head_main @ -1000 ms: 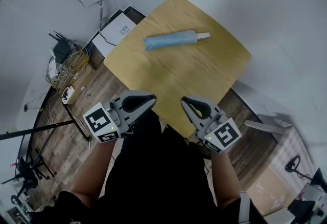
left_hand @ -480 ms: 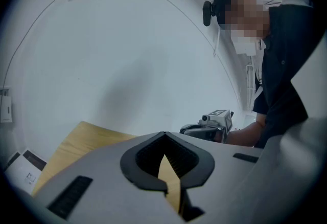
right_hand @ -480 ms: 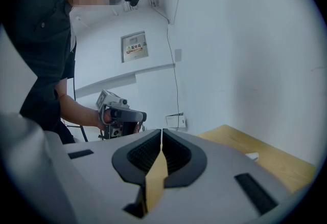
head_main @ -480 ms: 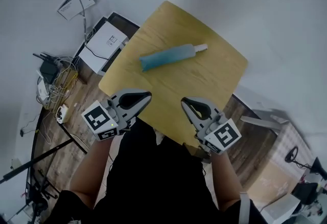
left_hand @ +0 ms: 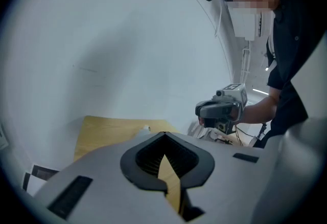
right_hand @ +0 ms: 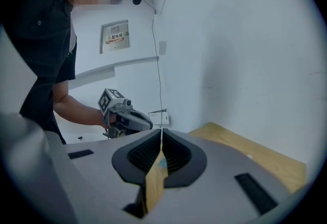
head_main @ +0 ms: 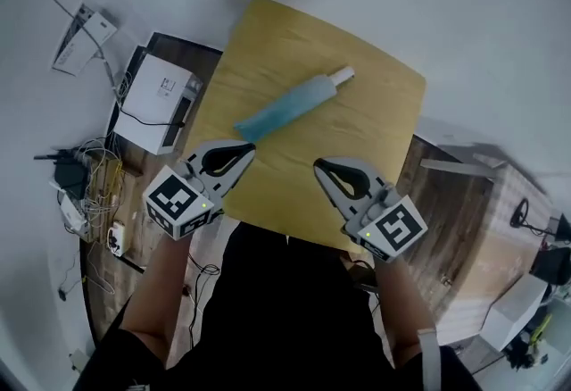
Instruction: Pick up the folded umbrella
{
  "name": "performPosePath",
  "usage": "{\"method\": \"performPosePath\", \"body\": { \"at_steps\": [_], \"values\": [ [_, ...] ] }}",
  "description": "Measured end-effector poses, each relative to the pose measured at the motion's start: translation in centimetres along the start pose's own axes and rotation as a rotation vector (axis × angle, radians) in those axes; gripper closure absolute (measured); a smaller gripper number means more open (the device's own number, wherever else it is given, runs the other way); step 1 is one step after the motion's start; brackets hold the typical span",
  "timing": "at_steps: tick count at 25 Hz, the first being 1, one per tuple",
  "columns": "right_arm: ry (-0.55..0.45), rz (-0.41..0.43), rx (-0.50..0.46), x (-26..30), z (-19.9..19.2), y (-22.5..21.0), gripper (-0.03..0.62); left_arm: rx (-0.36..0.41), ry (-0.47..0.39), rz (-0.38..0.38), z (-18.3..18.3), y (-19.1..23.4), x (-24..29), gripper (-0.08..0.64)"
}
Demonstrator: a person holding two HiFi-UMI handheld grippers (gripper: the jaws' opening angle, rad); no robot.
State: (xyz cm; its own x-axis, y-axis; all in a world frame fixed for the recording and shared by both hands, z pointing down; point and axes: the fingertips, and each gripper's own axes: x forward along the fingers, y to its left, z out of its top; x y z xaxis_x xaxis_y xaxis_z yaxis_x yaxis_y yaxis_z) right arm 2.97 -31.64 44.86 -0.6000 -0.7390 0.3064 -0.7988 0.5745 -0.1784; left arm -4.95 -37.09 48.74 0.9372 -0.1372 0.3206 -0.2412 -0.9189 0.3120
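I am holding the left hand-held gripper (head_main: 248,149) and the right hand-held gripper (head_main: 319,167) side by side over the near edge of the desk (head_main: 375,126), both pointing toward its far side. Each one's jaws are lying closed together with nothing between them. The folded umbrella (head_main: 290,103), light blue with a white handle end, is lying diagonally on the desk beyond both hand-held grippers, well apart from them, its handle pointing toward the far right corner
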Motion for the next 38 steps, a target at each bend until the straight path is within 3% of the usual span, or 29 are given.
{"method": "performPosePath", "body": {
  "at_steps": [4, 8, 15, 21, 28, 32, 38],
  "values": [
    [-0.001, -0.07, 0.02, 0.8, -0.1, -1.4, 0.571, 0.055, 0.123, -0.029, -1.0, 2.6, 2.4, 0.548],
    [0.0, -0.09, 0.036, 1.2, -0.9, -2.3, 0.571, 0.068, 0.179, -0.048, -1.5, 4.1, 4.4, 0.535],
    [-0.025, -0.114, 0.057, 1.2, -1.9, -5.9, 0.571, 0.059, 0.359, -0.048, -3.7, 5.9, 9.6, 0.399],
    [-0.018, -0.14, 0.085, 0.4, -3.2, -8.6, 0.571, 0.128, 0.513, -0.059, -5.5, 7.2, 13.4, 0.273],
    [-0.009, -0.166, 0.129, -0.1, -5.8, -10.5, 0.571, 0.146, 0.68, -0.097, -9.0, 7.5, 16.3, 0.156],
    [-0.025, -0.197, 0.151, -0.7, -5.8, -11.9, 0.571, 0.18, 0.717, -0.057, -9.5, 8.6, 17.7, 0.144],
    [-0.036, -0.223, 0.178, -1.4, -6.3, -13.7, 0.571, 0.159, 0.746, -0.031, -9.8, 9.3, 19.4, 0.146]
  ]
}}
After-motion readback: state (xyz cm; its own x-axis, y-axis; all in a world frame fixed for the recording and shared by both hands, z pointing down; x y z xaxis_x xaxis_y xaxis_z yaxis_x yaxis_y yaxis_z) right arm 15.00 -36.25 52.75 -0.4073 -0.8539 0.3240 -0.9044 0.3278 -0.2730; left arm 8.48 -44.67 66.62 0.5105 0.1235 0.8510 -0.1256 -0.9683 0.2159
